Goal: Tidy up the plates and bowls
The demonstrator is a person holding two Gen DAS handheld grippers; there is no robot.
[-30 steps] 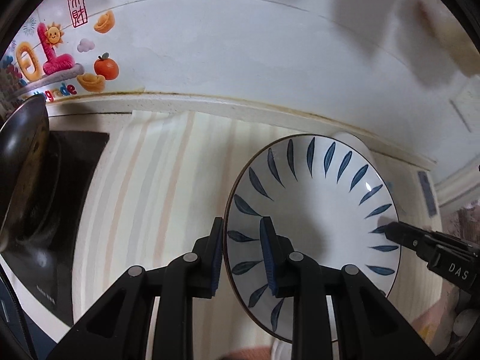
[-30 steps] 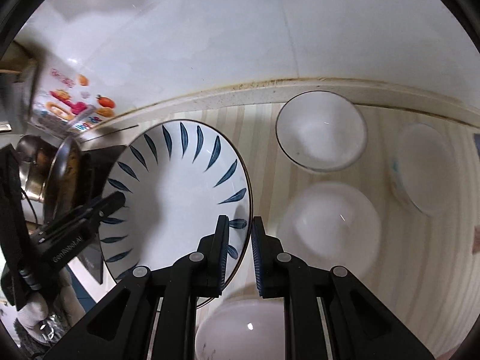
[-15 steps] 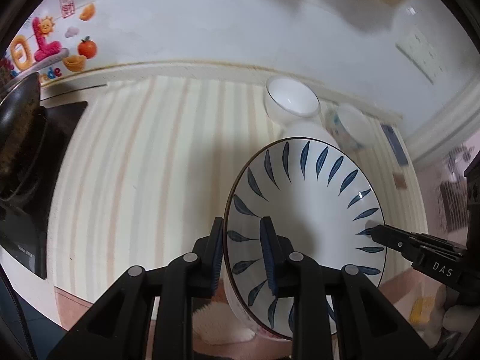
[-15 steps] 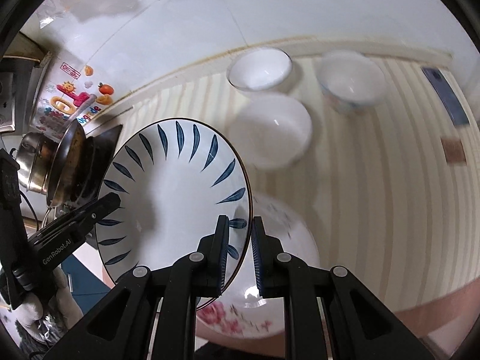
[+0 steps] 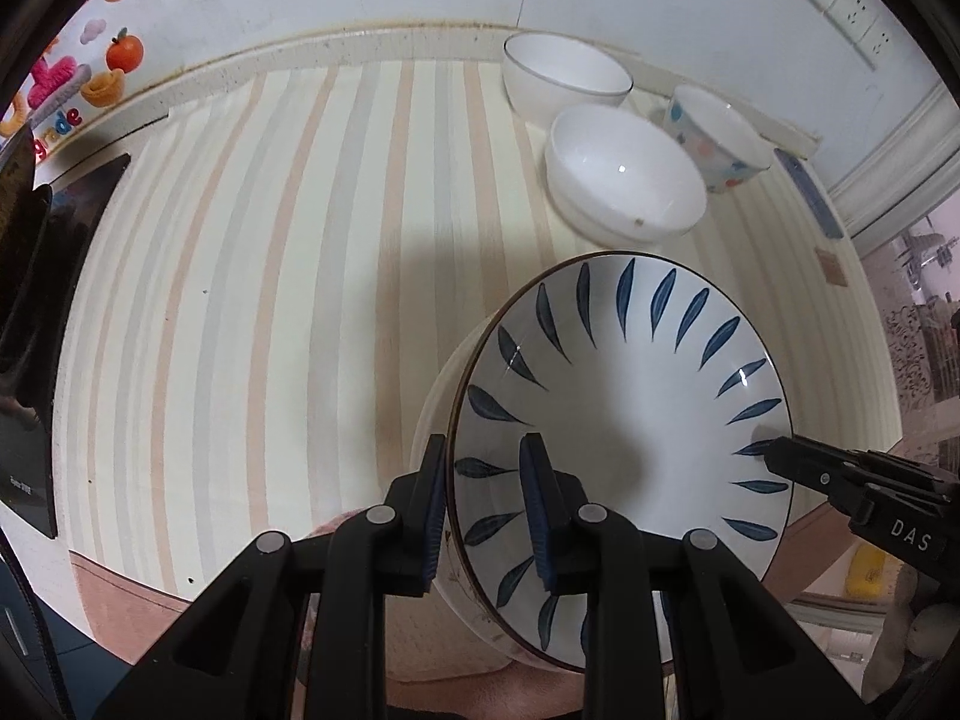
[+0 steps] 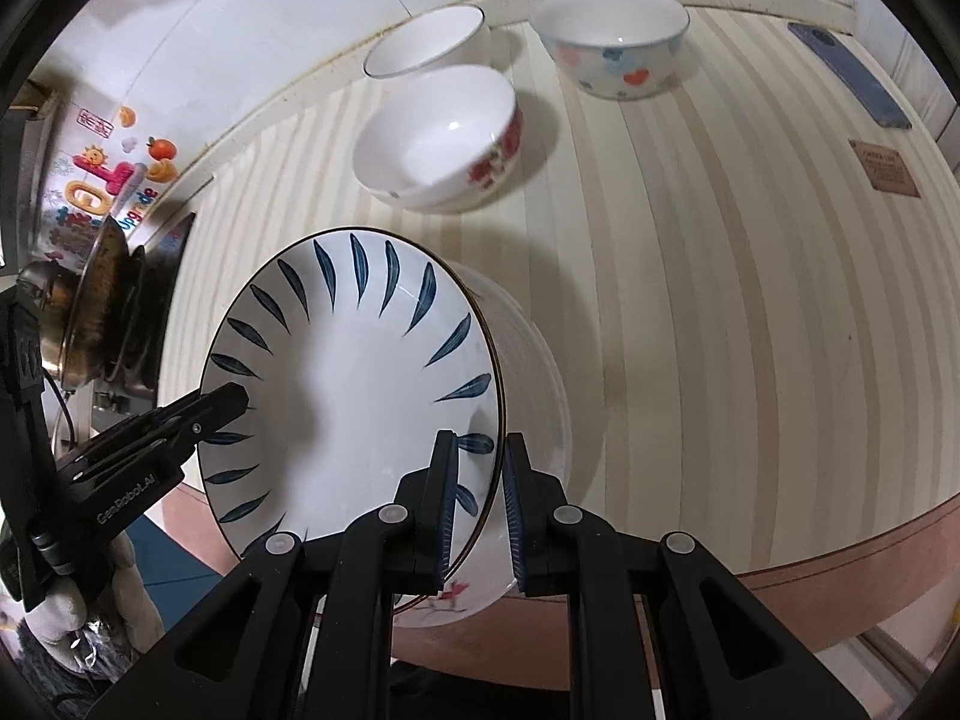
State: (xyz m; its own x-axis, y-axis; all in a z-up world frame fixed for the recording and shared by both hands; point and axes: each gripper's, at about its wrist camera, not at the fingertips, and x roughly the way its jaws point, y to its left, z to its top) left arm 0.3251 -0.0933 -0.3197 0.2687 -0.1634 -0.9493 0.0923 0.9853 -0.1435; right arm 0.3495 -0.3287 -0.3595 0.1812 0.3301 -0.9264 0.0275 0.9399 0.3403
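Together, two hand-held grippers carried a white plate with blue leaf strokes (image 5: 624, 420) low over the near edge of a striped counter (image 5: 270, 300). The left gripper (image 5: 483, 498) was clamped narrow on the plate's left rim, one blue-padded finger inside the dish and the other outside it. The right gripper (image 6: 480, 498) pinched the opposite rim in the same manner; its black tip showed at the far right of the left camera's view. The plate hung just above a white dish with a pink flower print (image 6: 528, 396) that sat at the counter's front edge, its rim peeking out from under the plate on both sides; whether the two touched could not be made out.

Farther back near the wall stood three bowls close together: a plain white bowl with a dark rim (image 5: 567, 81), a white bowl with red flowers on its side (image 6: 438, 138), and a bowl dotted in red and blue (image 6: 612, 48). A blue phone (image 6: 846, 75) lay flat by the right end of the counter. A dark pan (image 6: 102, 306) rested on the stove at the left, below a wall sticker showing an orange (image 5: 123, 51).
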